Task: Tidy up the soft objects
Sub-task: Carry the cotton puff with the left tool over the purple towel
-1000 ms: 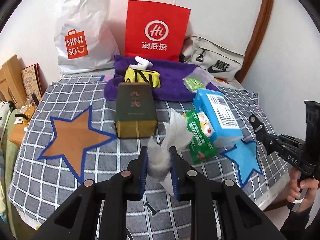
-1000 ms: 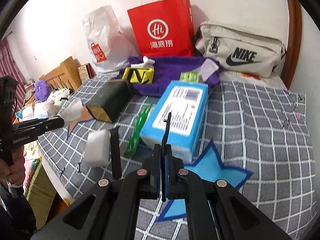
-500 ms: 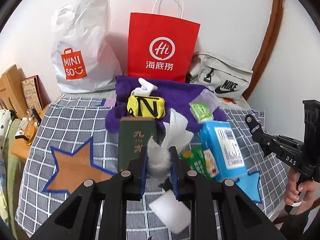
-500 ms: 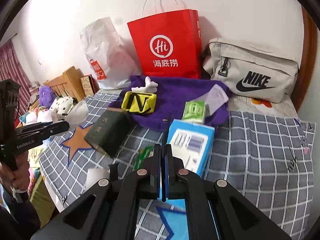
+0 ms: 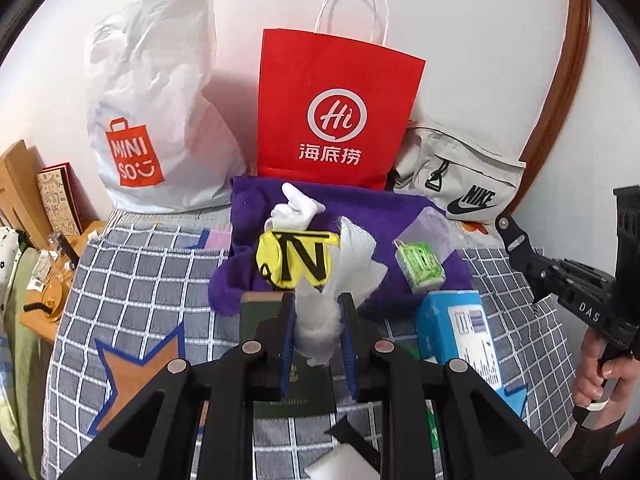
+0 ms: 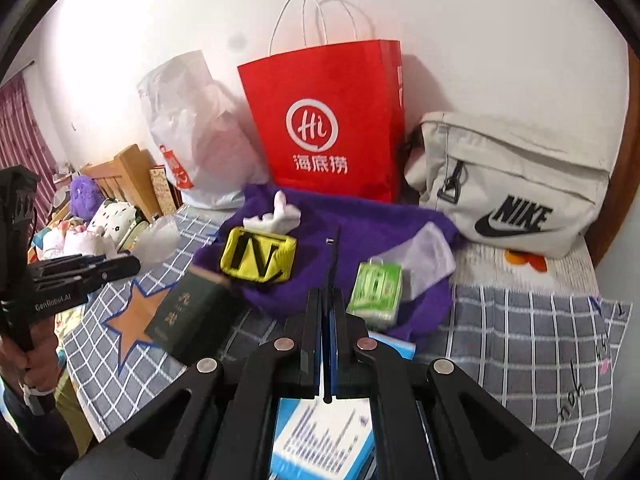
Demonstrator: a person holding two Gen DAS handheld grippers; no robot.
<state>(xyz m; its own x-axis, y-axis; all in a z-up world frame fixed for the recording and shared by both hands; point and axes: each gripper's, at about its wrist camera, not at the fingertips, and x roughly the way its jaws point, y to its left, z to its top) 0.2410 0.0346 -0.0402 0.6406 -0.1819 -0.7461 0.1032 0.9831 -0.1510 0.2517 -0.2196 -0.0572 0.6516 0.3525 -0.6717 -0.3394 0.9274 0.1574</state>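
Observation:
My left gripper (image 5: pixel 318 330) is shut on a crumpled white tissue (image 5: pixel 344 276) and holds it above the bed, in front of the purple towel (image 5: pixel 360 208). On the towel lie a yellow pouch (image 5: pixel 298 260), a white sock (image 5: pixel 298 208) and a green tissue pack (image 5: pixel 420 266). My right gripper (image 6: pixel 329 312) is shut and empty, above the blue box (image 6: pixel 324 436); it also shows at the right of the left wrist view (image 5: pixel 520 248). The tissue shows in the right wrist view (image 6: pixel 158 240).
A red paper bag (image 5: pixel 340 108), a white Miniso bag (image 5: pixel 156 112) and a grey Nike bag (image 5: pixel 456 176) stand against the wall. A dark green box (image 6: pixel 188 312), a blue box (image 5: pixel 460 328) and a white foam block (image 5: pixel 340 466) lie on the checked blanket.
Both grippers have moved forward towards the purple towel and the bags. The left one carries the tissue past the green box. The white foam block now lies below it.

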